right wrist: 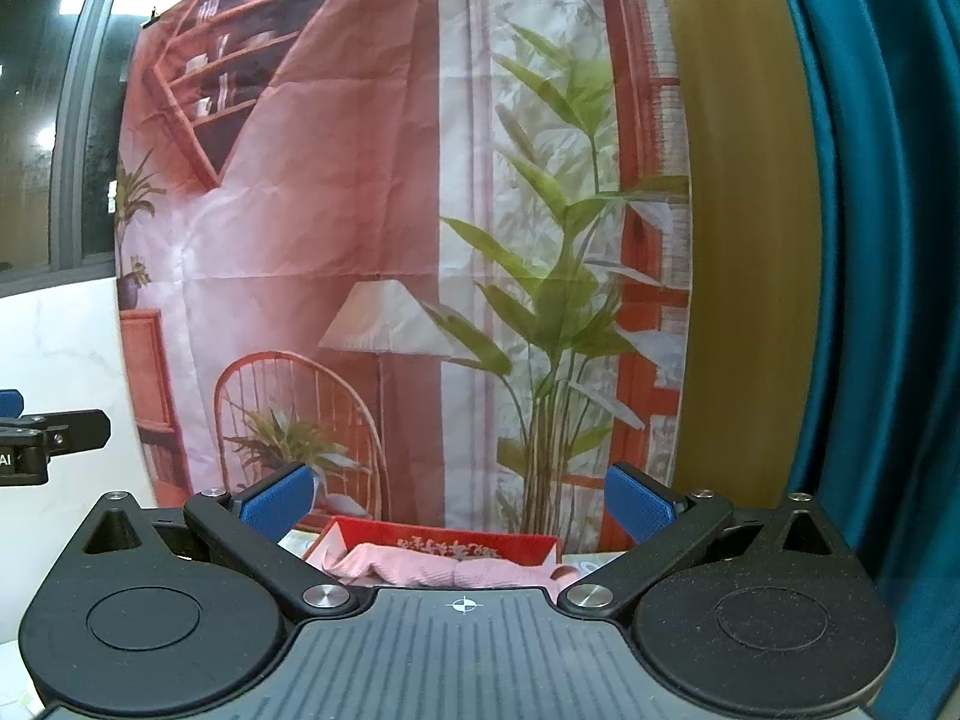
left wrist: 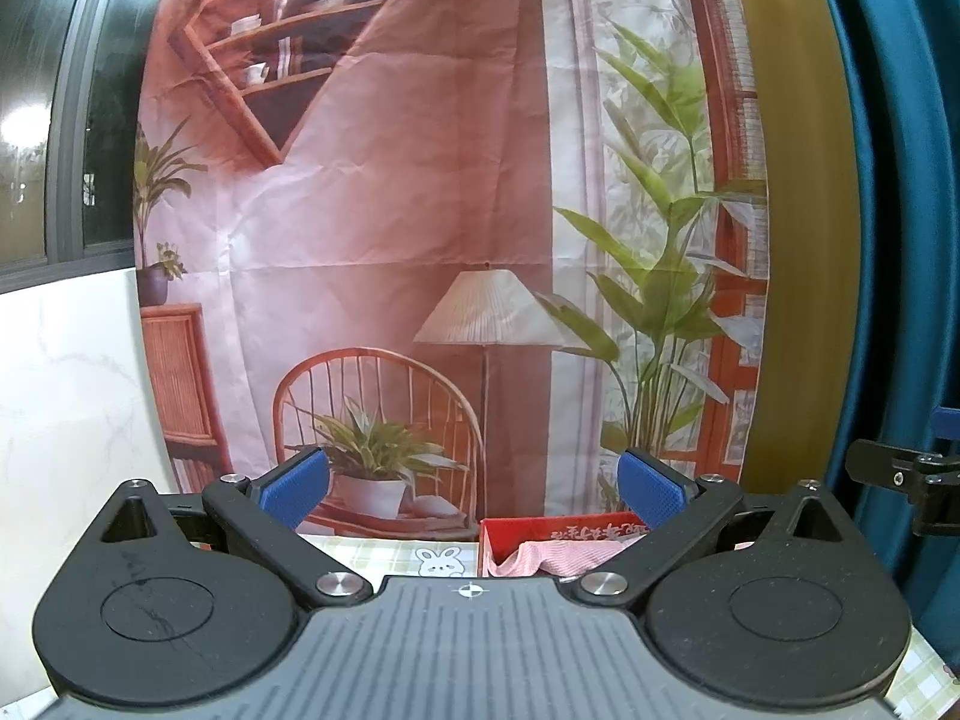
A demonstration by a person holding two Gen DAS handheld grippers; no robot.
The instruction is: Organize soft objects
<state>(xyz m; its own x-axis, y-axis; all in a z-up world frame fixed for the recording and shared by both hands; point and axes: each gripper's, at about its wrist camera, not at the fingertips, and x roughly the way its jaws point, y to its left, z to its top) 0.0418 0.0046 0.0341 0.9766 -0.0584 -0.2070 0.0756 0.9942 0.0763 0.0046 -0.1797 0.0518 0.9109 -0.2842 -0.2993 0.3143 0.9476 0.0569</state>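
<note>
Backdrop cloth [left wrist: 384, 228], printed with a room scene, fills most of what I see from both wrists, hung behind the table's far edge, I judge to screen off the window. Below it the checked tablecloth [left wrist: 384, 552] shows only as a strip. Against that far edge sits the red box [right wrist: 444, 540], and the pink cloth [right wrist: 432, 570] lies inside it, one fold draped over the rim, so it looks put away but untidily. I hold the left gripper [left wrist: 474, 489] and right gripper [right wrist: 459, 507] raised and level, both with jaws spread wide and empty, probably ready to reach down.
</note>
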